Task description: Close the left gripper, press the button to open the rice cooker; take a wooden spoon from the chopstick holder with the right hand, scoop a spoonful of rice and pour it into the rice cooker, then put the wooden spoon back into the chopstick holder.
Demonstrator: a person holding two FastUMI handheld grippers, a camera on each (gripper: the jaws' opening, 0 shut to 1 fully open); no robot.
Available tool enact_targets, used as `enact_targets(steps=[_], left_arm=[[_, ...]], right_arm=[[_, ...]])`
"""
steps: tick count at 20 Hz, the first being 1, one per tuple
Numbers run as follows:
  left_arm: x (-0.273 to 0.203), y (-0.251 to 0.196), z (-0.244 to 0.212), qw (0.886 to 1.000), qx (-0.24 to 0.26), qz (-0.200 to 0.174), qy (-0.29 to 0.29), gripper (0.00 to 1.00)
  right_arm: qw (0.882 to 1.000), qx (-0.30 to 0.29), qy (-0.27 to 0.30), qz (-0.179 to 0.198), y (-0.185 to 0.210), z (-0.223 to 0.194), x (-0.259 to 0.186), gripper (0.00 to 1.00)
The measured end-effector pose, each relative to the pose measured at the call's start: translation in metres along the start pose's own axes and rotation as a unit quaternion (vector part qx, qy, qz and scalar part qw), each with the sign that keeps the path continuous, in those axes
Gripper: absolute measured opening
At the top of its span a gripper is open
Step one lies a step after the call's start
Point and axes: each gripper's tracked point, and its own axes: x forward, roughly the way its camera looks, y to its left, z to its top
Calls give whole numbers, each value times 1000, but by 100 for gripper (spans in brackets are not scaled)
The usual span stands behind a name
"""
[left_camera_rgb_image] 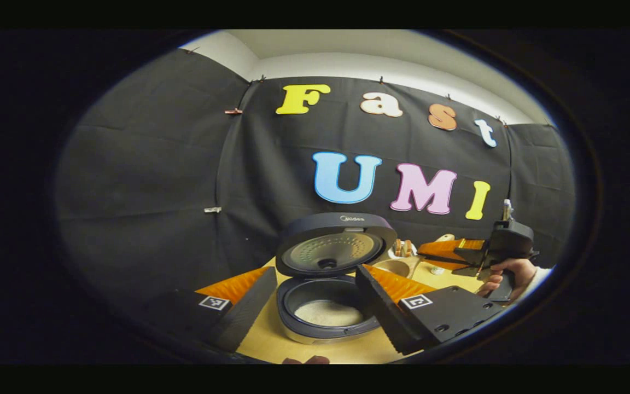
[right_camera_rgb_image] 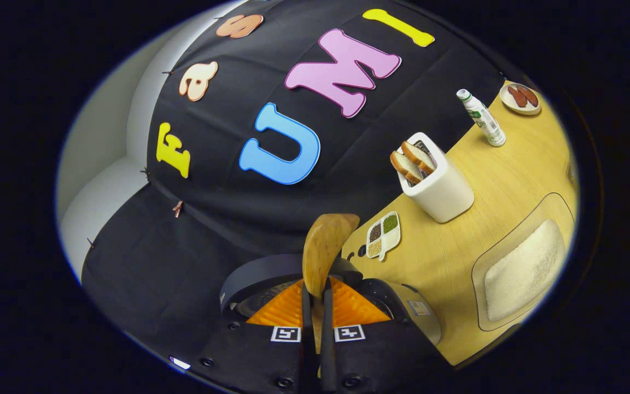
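The rice cooker (left_camera_rgb_image: 326, 328) stands with its lid (left_camera_rgb_image: 334, 246) raised, and white rice lies in the bottom of its inner pot. My left gripper (left_camera_rgb_image: 315, 273) hangs open in front of it, one finger on each side of the pot and nothing between them. To the right, a hand (left_camera_rgb_image: 509, 273) holds my right gripper (left_camera_rgb_image: 430, 254), which is shut on the wooden spoon (left_camera_rgb_image: 397, 267) beside the raised lid. In the right gripper view the spoon (right_camera_rgb_image: 323, 246) sticks up from between the shut fingers of the right gripper (right_camera_rgb_image: 315, 287), above the cooker (right_camera_rgb_image: 419, 314).
On the wooden table (right_camera_rgb_image: 512, 175) stand a white holder (right_camera_rgb_image: 438, 189) with wooden pieces in it, a clear tray of rice (right_camera_rgb_image: 523, 268), a small divided dish of grains (right_camera_rgb_image: 383, 235), a bottle (right_camera_rgb_image: 482, 117) and a small plate of food (right_camera_rgb_image: 520, 98).
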Motion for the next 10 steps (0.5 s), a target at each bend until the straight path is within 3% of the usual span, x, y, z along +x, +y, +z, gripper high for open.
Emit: enact_targets(steps=[6, 10], left_arm=[[10, 11, 4, 1000, 3, 1, -4, 98], [20, 13, 2, 1000, 1, -5, -4, 98]], right_arm=[[994, -108, -2, -1, 19, -19, 12, 7], [976, -217, -9, 9, 37, -30, 15, 7]])
